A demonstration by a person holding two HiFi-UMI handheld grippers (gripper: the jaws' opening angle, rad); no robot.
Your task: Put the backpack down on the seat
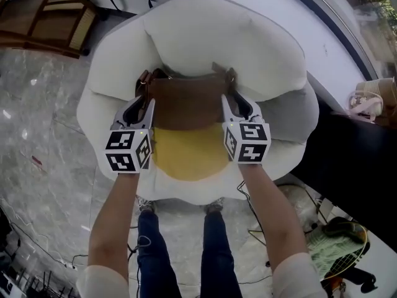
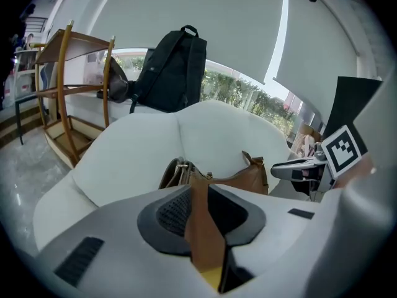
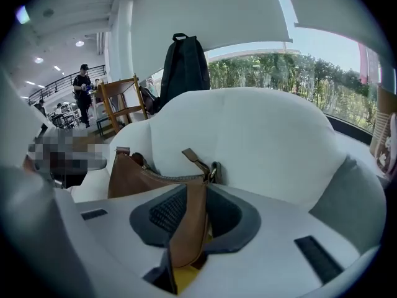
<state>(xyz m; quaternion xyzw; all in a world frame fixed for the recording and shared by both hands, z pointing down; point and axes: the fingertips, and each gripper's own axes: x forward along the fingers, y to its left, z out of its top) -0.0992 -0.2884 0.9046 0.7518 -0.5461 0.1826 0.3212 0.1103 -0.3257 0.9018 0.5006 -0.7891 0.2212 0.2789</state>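
Note:
A brown leather bag stands on the seat of a white armchair, leaning against its backrest, behind a yellow seat cushion. My left gripper is at the bag's left end and my right gripper at its right end. In the left gripper view the left gripper is shut on a brown strap of the bag. The right gripper view shows the right gripper shut on the other strap, with the bag's body just beyond the jaws.
A wooden chair stands on the marble floor at the far left. A black backpack sits behind the armchair. A dark table lies to the right, and a guitar with cables lies on the floor at the lower right.

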